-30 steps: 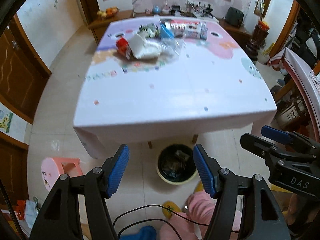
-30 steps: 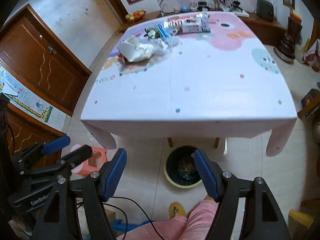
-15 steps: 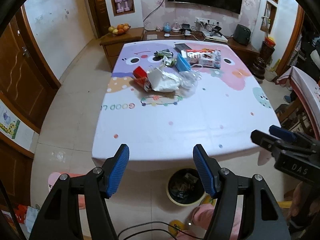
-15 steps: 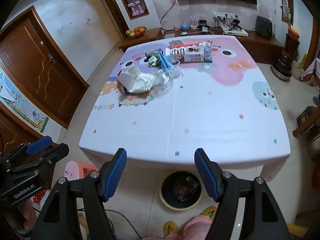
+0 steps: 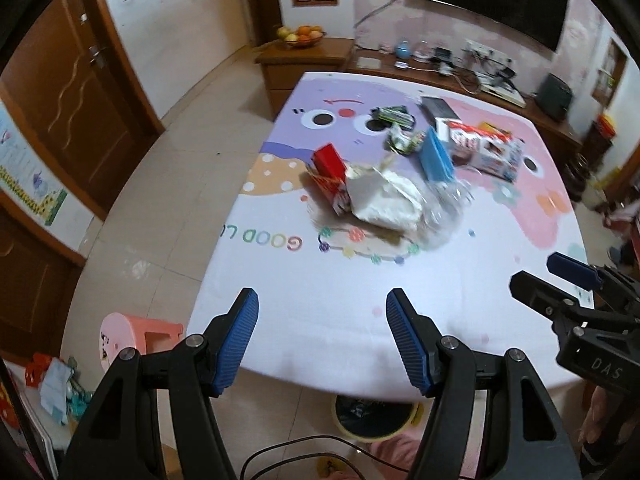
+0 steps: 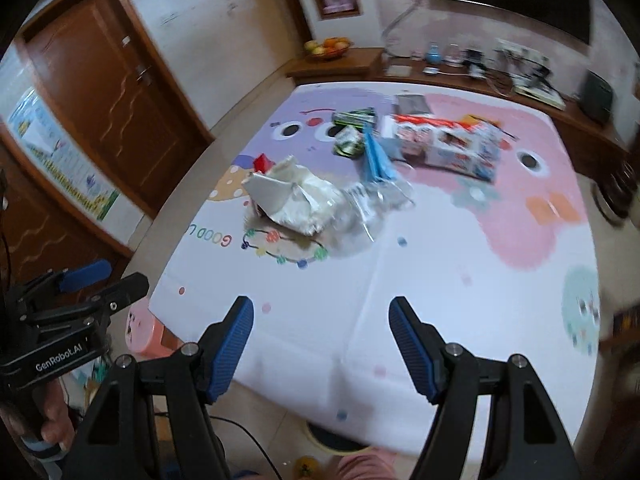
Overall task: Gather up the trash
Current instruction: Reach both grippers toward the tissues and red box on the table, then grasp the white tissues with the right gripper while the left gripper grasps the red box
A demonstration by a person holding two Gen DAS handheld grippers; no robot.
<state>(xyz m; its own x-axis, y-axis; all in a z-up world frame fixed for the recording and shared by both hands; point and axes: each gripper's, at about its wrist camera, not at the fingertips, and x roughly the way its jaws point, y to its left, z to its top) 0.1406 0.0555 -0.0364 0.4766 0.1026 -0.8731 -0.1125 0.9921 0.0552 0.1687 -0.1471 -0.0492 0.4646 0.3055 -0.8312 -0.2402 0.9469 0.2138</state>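
Note:
A pile of trash lies at the far middle of the table (image 5: 328,312): a crumpled white paper bag (image 5: 384,196), a red carton (image 5: 330,176), clear plastic wrap (image 5: 444,212), a blue packet (image 5: 436,156), green wrappers (image 5: 400,128) and a printed box (image 5: 480,148). The same pile shows in the right wrist view, with the white bag (image 6: 296,200) and the printed box (image 6: 444,146). My left gripper (image 5: 322,336) is open and empty over the table's near edge. My right gripper (image 6: 322,340) is open and empty beside it. A round trash bin (image 5: 372,418) stands on the floor under the near edge.
A pink stool (image 5: 132,336) stands on the floor left of the table. Brown doors (image 5: 68,96) line the left wall. A wooden sideboard (image 5: 304,56) with a fruit bowl and electronics runs behind the table. The right gripper's body (image 5: 580,320) shows at the left view's right edge.
Both grippers have risen and moved forward from near the floor bin to over the table's near edge. The trash pile is now closer. Both stay open.

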